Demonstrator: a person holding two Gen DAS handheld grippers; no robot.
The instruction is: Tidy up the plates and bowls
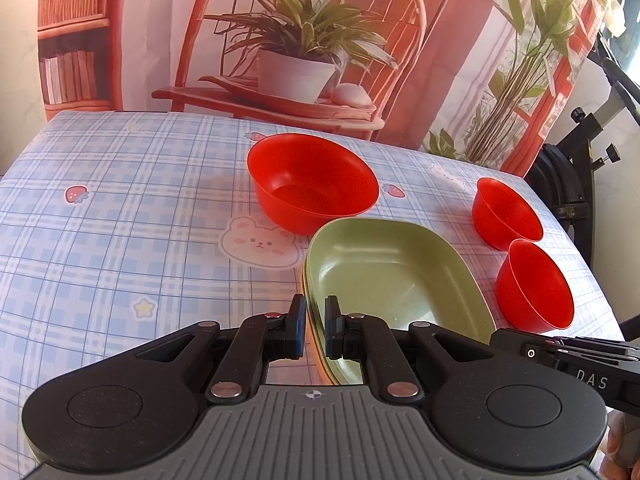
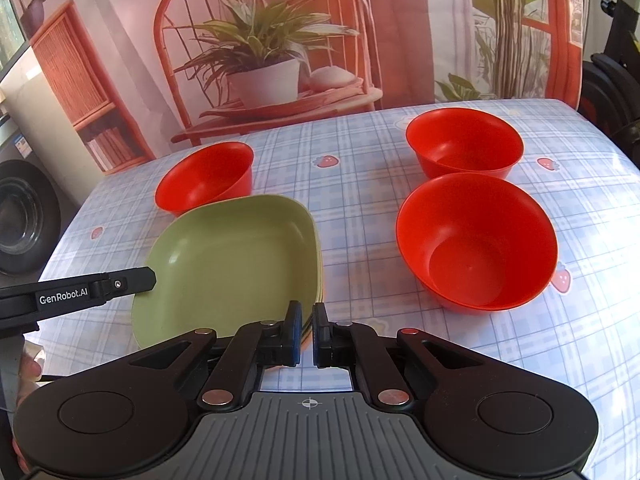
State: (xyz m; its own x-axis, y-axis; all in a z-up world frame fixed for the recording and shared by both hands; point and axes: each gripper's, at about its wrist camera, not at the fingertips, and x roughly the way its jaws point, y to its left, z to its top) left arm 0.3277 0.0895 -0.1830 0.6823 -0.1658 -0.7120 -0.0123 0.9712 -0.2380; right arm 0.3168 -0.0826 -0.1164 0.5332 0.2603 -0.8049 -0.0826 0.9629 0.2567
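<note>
Green plate stack (image 1: 396,276) sits near the front edge of the bench (image 1: 120,208), which has a blue plaid cloth with bunnies and strawberries on it. Looks like a few plates nested together, green on top with yellowish and orange rims peeking out underneath.

The left tongs (image 1: 314,330) are clamped on the near-left rim of that stack, one pad outside and one inside the dish, so they're gripping it. In the right wrist view you can see the left tool's black arm reaching in over the plate from the left.

The right tongs (image 2: 306,334) are pinched nearly together right at the near-right corner of the same stack. The rim runs just behind the left pad, and I can't tell whether it's actually caught between the pads or just beside them.

Three red bowls stand around it, all upright: a big bowl (image 1: 312,182) touching or almost touching the far edge of the plates, and two small bowls (image 1: 506,212) (image 1: 534,284) off to the right, close to each other but apart from the stack.
</note>
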